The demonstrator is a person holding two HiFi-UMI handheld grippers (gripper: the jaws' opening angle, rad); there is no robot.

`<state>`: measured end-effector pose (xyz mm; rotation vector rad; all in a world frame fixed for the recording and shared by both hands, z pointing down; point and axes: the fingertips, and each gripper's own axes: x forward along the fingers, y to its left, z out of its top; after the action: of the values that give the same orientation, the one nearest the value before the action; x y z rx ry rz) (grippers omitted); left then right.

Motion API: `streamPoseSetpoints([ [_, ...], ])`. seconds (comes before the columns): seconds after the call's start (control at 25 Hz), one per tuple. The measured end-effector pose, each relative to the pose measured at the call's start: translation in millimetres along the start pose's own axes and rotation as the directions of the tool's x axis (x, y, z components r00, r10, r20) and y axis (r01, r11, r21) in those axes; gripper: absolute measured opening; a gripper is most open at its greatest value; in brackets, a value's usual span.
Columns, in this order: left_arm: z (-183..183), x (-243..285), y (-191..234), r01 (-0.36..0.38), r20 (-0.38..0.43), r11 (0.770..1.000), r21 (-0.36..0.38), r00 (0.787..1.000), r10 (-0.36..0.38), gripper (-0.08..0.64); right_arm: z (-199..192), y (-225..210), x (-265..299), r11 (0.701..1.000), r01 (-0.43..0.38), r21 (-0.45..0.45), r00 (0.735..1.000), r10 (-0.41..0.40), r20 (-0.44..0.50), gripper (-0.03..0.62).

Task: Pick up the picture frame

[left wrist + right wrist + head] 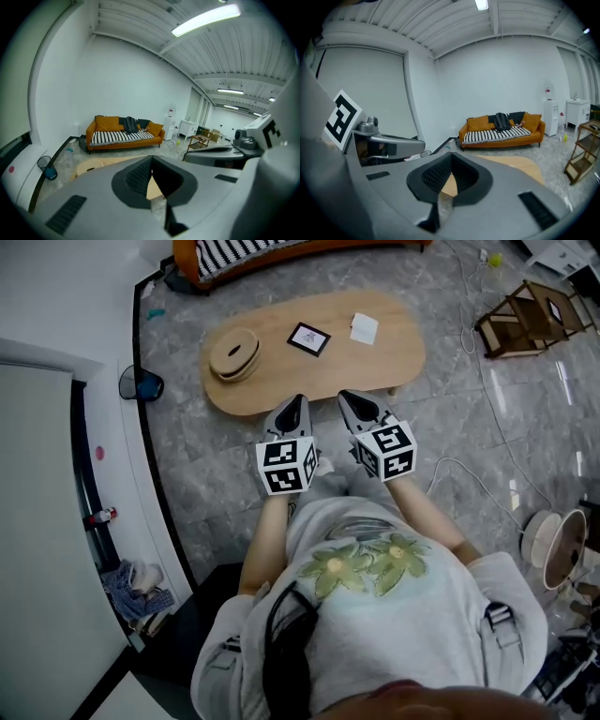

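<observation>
Table bears the picture frame flat at its middle, between a round wooden stack and a white card. I hold my left tool and right tool side by side at the table's near edge, both clenched empty, tilted slightly down.

We're looking at an orange sofa with black-white stripes, a tan table, and a black-edged picture frame.
</observation>
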<state>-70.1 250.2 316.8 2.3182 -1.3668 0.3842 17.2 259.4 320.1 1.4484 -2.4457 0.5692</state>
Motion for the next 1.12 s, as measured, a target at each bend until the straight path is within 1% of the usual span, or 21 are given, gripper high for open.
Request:
streamPoseSetpoints([
  [0.08,3.2,8.1,11.0,0.0,-0.001,1.0,-0.006,1.0,0.0,0.017,5.0,0.4,10.2,1.0,-0.001,-0.002,1.0,0.001,0.004,0.008],
  [0.28,1.1,21.8,22.6,-0.001,-0.014,0.999,-0.055,1.0,0.001,0.017,6.8,-6.8,24.5,1.0,0.014,-0.005,1.0,-0.014,-0.01,0.008],
  [0.48,-2.7,46.2,33.4,0.006,-0.046,0.998,-0.058,0.999,-0.009,0.017,10.4,-25.4,44.5,0.999,0.039,0.006,0.999,-0.039,-0.02,0.008],
  [0.6,1.2,66.1,41.0,0.003,-0.06,0.997,-0.074,0.998,-0.007,0.017,14.3,-44.0,60.3,0.999,0.047,0.01,0.998,-0.047,-0.033,0.008],
  [0.8,15.8,100.6,59.5,-0.024,-0.079,0.995,-0.099,0.997,0.017,0.017,16.8,-64.4,96.8,1.0,-0.008,-0.006,0.997,0.007,-0.082,0.008],
  [0.96,34.1,125.5,72.7,-0.044,-0.081,0.993,-0.111,0.996,0.035,0.017,32.5,-82.3,123.9,0.998,-0.039,-0.039,0.994,0.035,-0.103,0.008],
  [1.12,39.1,152.3,83.0,-0.084,-0.093,0.988,-0.128,0.993,0.073,0.017,46.6,-102.1,148.6,0.996,-0.069,-0.064,0.992,0.062,-0.114,0.008],
])
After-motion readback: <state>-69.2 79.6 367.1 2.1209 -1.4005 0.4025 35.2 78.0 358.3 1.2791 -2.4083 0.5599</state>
